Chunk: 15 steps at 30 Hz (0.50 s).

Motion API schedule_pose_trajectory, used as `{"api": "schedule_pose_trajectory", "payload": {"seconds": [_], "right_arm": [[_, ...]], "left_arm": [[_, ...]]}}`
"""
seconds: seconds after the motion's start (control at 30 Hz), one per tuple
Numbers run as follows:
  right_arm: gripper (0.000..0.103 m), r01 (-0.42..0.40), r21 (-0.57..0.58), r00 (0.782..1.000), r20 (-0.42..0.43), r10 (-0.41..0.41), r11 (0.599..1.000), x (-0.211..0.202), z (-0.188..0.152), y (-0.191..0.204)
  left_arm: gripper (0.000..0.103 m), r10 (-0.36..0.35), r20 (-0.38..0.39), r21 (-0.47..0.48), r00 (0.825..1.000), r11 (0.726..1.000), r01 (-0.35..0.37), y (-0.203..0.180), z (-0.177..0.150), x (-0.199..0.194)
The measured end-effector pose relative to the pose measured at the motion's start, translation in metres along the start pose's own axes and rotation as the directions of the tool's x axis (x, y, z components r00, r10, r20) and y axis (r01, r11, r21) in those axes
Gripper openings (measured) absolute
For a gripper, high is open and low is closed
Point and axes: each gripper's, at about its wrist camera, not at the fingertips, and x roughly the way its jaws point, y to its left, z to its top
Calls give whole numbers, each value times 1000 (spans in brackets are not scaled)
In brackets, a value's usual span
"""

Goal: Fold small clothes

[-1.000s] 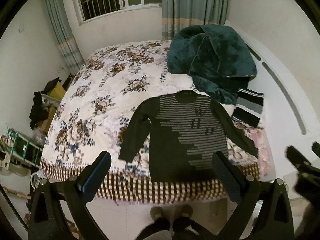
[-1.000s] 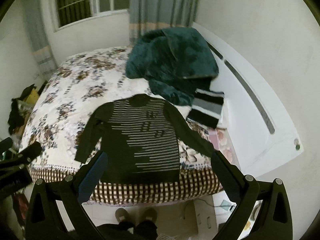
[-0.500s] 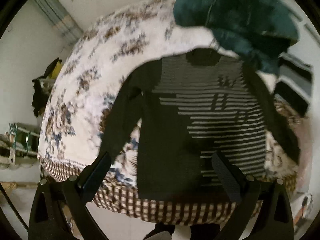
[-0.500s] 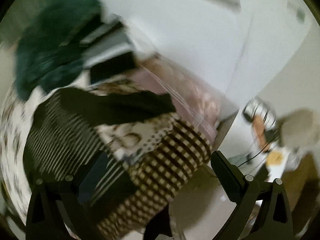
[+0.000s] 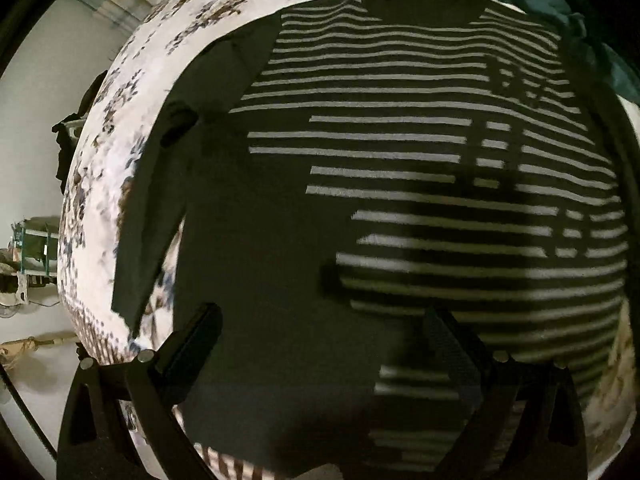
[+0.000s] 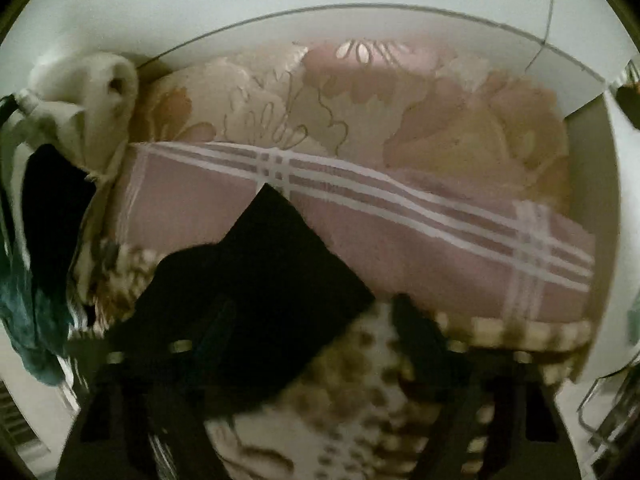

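A dark sweater [image 5: 360, 168] with grey stripes lies flat, face up, on the floral bedspread [image 5: 120, 128]. It fills the left wrist view, its left sleeve [image 5: 148, 216] lying down the side. My left gripper [image 5: 320, 332] is open, close above the sweater's lower body, holding nothing. In the right wrist view the cuff end of the sweater's right sleeve [image 6: 272, 280] lies on the bed edge. My right gripper [image 6: 316, 328] is open just above that sleeve end, empty. The view is blurred.
A teal blanket [image 5: 580, 20] is heaped past the sweater's collar; it also shows in the right wrist view [image 6: 24, 320]. A pink plaid sheet [image 6: 400, 240] and a pink floral pillow [image 6: 360, 112] lie by the white wall. Clutter [image 5: 24, 248] stands left of the bed.
Both grippers have dropped from well back of the bed to just above the sweater. The left closed in on the body, the right swung right to the sleeve end. Both stayed open.
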Motion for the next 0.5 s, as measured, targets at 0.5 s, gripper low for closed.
{"api": "schedule_pose_trajectory", "payload": {"seconds": [0.5], "right_arm": [[11, 125, -630, 927, 350, 137, 766, -111, -176, 261]], "left_arm": [[103, 13, 94, -145, 996, 989, 1, 111, 38, 39]]}}
